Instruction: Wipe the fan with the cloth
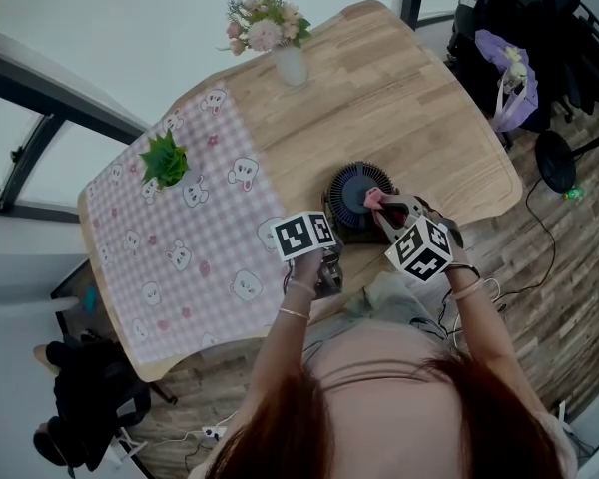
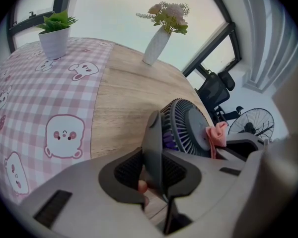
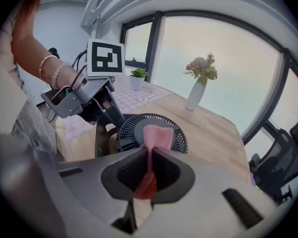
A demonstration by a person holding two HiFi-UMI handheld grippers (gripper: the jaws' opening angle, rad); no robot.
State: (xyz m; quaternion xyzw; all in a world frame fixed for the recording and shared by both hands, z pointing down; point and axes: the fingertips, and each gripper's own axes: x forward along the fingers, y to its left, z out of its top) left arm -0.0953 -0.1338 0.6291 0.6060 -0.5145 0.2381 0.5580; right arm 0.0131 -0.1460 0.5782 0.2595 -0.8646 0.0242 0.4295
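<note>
Both my arms reach out over the near edge of the table, bracelets on each wrist. My left gripper (image 2: pixel 154 170) is clamped tight on the fan stand (image 2: pixel 153 138). My right gripper (image 3: pixel 149 167) sits just beside it, jaws pinched together on the cloth (image 3: pixel 157 135).

Homely office room; wooden desk (image 1: pixel 399 98), flower vase (image 1: pixel 291 65), office chair (image 2: pixel 213 90), tall windows (image 3: pixel 228 58), plank floor (image 1: pixel 569 297).

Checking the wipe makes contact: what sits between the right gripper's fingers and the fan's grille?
The pink cloth, pinched in the right gripper, its free end draped on the centre of the fan; the right gripper view shows it.
</note>
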